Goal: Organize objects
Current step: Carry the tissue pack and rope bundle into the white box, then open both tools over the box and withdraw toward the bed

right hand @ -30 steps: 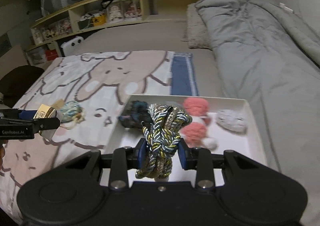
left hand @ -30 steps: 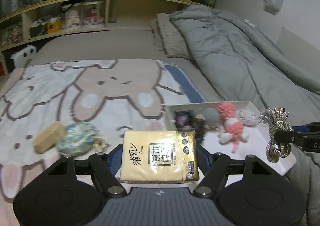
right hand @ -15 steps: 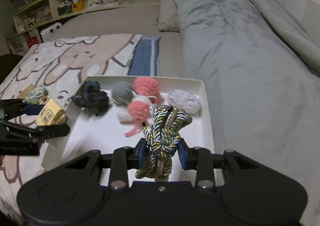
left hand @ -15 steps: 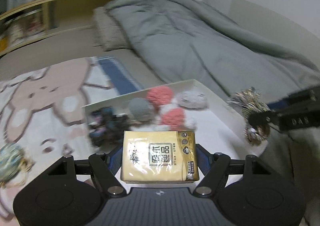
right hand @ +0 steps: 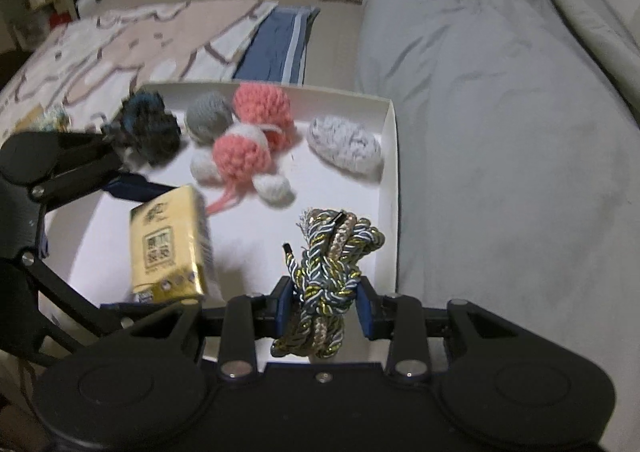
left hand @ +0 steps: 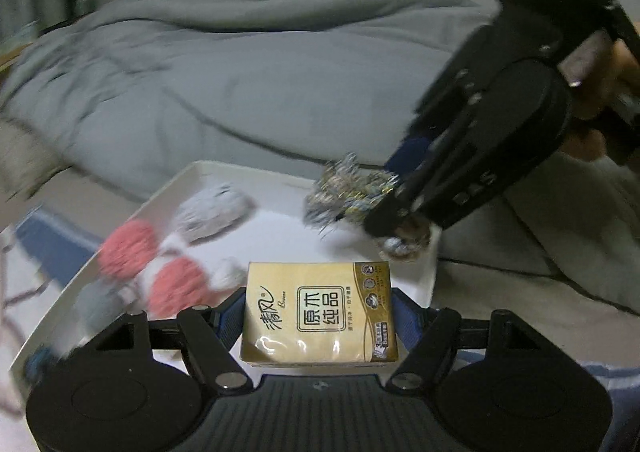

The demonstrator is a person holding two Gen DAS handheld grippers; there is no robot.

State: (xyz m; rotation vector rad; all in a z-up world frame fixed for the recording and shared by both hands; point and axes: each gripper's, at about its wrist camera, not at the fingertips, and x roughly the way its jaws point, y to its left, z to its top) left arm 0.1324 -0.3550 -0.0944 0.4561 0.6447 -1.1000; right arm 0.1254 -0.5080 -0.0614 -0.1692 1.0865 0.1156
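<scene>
Two jaws loaded, tissue pack [left hand: 320, 312], braided cord [right hand: 326, 272], over white tray [right hand: 390, 180]

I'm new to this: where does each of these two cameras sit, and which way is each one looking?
Left wrist view: sits on the left gripper, looking along its fingers, which clamp a tissue pack, down at the white tray; the right gripper and part of a hand show too.
Right wrist view: sits on the right gripper, shut on a rope bundle, facing down over the tray toward the grey duvet; the left gripper enters from the left.
Shared: tray, pack, rope, pink crochet toy, both grippers.
</scene>
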